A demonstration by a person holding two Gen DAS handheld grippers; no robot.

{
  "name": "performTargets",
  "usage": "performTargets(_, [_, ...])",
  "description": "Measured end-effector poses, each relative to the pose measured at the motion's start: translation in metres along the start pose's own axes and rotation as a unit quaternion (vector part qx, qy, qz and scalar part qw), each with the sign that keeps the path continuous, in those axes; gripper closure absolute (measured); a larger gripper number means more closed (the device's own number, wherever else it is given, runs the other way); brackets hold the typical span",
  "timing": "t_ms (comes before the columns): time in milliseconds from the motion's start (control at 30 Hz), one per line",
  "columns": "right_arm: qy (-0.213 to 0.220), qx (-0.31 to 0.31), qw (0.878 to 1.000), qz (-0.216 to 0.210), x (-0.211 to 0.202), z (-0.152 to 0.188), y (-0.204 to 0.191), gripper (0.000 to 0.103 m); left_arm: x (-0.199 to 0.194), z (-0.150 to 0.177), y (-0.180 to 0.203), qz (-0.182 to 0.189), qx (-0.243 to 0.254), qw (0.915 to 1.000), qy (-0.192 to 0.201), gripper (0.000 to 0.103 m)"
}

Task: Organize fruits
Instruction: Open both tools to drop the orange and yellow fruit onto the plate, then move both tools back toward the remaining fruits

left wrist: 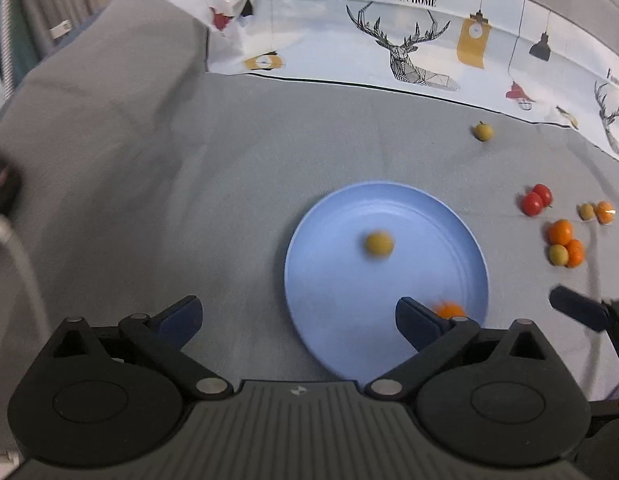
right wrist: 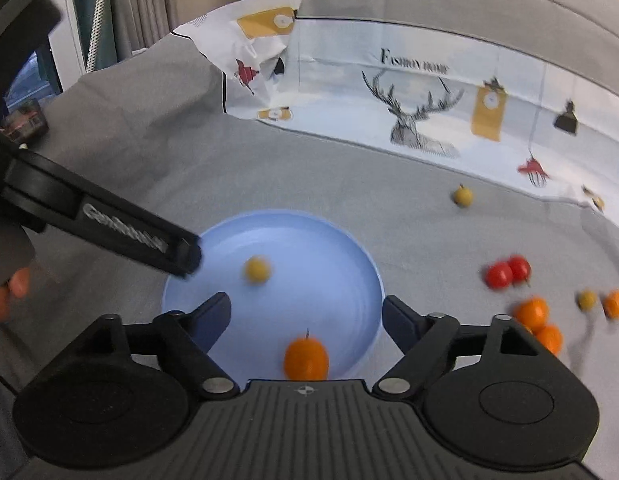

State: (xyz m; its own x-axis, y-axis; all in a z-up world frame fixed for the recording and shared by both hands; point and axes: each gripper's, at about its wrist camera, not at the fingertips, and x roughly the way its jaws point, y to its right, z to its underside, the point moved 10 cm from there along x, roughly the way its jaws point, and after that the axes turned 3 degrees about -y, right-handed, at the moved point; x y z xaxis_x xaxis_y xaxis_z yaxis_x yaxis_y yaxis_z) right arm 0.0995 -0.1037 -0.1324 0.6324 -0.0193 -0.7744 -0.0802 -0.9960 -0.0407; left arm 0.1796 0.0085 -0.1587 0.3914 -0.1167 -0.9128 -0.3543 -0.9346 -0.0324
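Hovering wide-jawed and empty over the plate point(right wrist: 351, 252) holding two fruits, both grippers point(left wrist: 297, 316) point(right wrist: 305, 316) next need the loose fruit point(right wrist: 499, 274) at three o'clock.

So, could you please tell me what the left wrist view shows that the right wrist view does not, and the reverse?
Only the left wrist view shows a white cable at its left edge and the olive-green fruit touching the orange pair.

Only the right wrist view shows a person's fingertips at its left edge, and the small orange fruit on the plate in full.

Both show the round light-blue plate, the yellow-green fruit on it, the two red tomatoes and both claws open and empty.
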Motion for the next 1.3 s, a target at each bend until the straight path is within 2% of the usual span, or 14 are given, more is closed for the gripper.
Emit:
performTargets(167, [-0.01,0.039,0.999,0.003,-0.043,0.032,-0.006,0.012,-0.038,0.043,0.0,0.004,-0.011,0.9999,0.005,0.0])
performTargets(333, [0.023,0.041,0.999,0.022,-0.086,0.045,-0.016,0.01,-0.078,0.068,0.001,0.0,-0.019,0.9989,0.044,0.0])
performTargets(467, [0.049,0.035,0.998,0.03,-0.113,0.047,-0.019,0.009,-0.1,0.082,0.005,0.004,-0.016,0.9982,0.058,0.0])
performTargets(767, [0.093,0.026,0.995,0.038,-0.152,0.054,-0.025,0.006,-0.13,0.097,0.007,0.005,-0.026,0.9967,0.076,0.0])
performTargets(900, [0.107,0.027,0.993,0.04,-0.165,0.057,-0.024,0.006,-0.147,0.1,0.01,0.019,-0.031,0.9944,0.099,0.0])
performTargets(1300, [0.136,0.028,0.99,0.04,-0.186,0.061,-0.028,0.005,-0.175,0.105,0.019,0.013,-0.018,0.9921,0.124,0.0])
